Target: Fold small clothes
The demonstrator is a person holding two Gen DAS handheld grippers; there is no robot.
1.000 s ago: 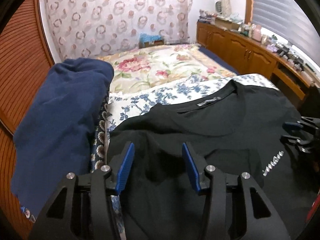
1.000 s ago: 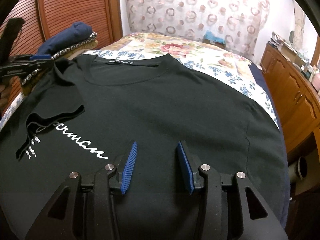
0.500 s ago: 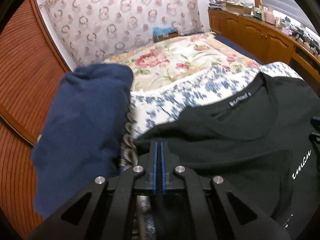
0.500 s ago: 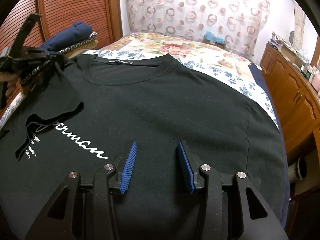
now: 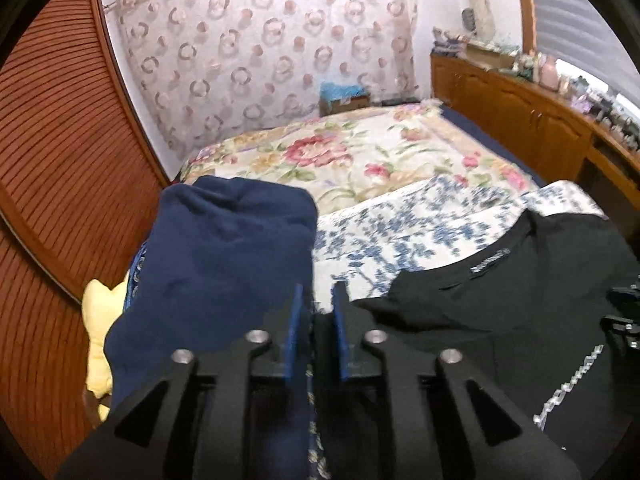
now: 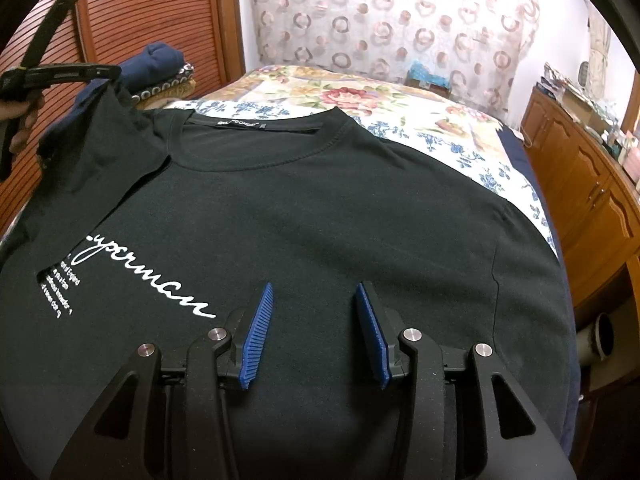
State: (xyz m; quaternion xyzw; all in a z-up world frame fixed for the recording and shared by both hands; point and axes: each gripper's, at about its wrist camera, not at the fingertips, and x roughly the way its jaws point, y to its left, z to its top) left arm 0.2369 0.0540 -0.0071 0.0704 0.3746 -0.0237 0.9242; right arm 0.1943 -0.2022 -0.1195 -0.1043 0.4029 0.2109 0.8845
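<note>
One black T-shirt (image 6: 320,208) lies flat on the bed (image 5: 360,160), collar away from me; one navy bundle (image 5: 224,248) sits beside it. Two grippers: the right gripper (image 6: 314,290) hovers released over the hem. The left gripper (image 5: 316,292) has just been opening, with the lifted sleeve (image 6: 100,140) at its tips; can't tell if it's still pinched. Plenty of open bed beyond the collar.
</note>
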